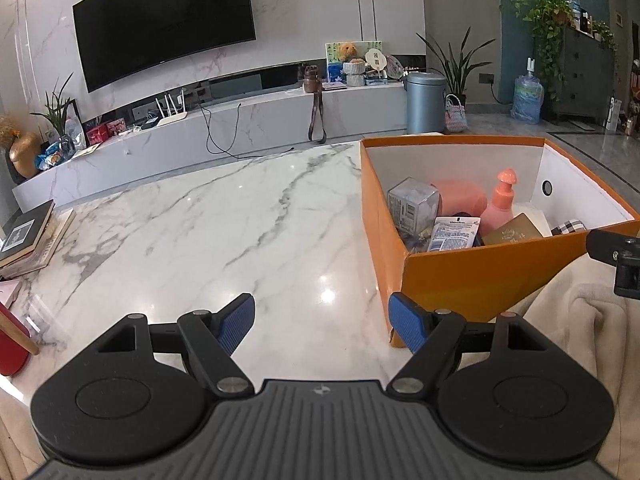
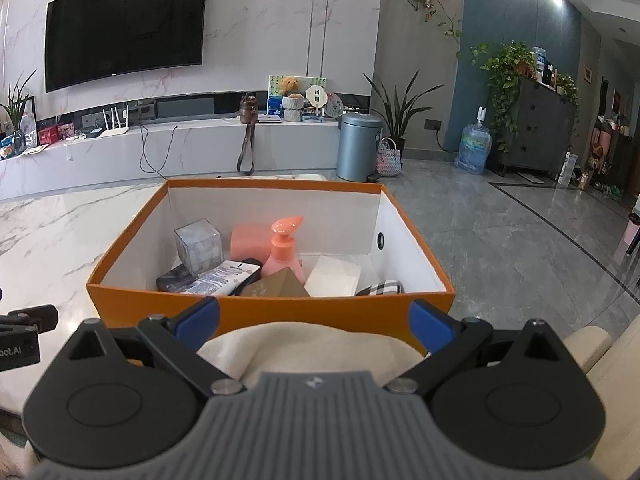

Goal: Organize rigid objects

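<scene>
An orange box (image 1: pixel 472 276) (image 2: pixel 280 314) stands on the marble table (image 1: pixel 224 216). It holds a pink pump bottle (image 2: pixel 283 254) (image 1: pixel 502 202), a clear cube box (image 2: pixel 199 245) (image 1: pixel 413 204), a pink cylinder (image 2: pixel 249 242), a white-blue tube (image 2: pixel 222 279) (image 1: pixel 454 234), a gold box (image 2: pixel 276 287) and a plaid item (image 2: pixel 382 288). My left gripper (image 1: pixel 322 322) is open and empty above the table, left of the box's near corner. My right gripper (image 2: pixel 316 320) is open and empty just before the box's near wall, over a cream cloth (image 2: pixel 312 346).
A stack of books (image 1: pixel 28 240) lies at the table's left edge, with a red object (image 1: pixel 12 340) nearer. The right gripper's body (image 1: pixel 616 256) shows at the left view's right edge. A TV console (image 1: pixel 240 128) stands beyond the table.
</scene>
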Demonstrator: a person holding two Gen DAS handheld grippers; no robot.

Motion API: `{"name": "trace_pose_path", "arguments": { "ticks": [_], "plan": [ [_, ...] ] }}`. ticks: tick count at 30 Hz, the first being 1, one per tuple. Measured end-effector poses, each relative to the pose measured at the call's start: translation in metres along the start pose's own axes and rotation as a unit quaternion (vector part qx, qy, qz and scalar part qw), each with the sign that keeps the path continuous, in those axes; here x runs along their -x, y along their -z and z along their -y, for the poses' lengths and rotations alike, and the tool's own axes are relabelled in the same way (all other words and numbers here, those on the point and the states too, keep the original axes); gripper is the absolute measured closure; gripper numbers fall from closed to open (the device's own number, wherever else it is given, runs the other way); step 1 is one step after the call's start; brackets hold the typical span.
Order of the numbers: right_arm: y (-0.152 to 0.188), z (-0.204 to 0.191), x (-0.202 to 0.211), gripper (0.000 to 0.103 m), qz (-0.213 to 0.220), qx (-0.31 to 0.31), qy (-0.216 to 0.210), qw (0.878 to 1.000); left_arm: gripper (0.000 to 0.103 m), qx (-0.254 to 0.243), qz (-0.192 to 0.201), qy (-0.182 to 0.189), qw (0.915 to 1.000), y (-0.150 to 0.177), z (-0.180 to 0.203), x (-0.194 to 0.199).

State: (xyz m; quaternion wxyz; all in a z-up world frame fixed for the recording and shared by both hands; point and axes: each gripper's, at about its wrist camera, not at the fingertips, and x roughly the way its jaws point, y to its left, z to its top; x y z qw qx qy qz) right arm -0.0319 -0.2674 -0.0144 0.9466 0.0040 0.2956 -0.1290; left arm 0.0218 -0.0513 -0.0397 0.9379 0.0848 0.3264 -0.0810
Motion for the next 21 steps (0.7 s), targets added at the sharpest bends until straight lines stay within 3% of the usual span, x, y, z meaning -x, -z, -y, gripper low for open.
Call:
{"name": "trace_pose_path", "arguments": {
  "ticks": [21],
  "plan": [
    [-0.0012, 0.0005, -0.0015, 0.003, -0.004, -0.005, -0.003, 1.0, 0.013, 0.002, 0.016, 0.002, 0.9999, -0.0041, -0.0005, 0.0054]
  ]
}}
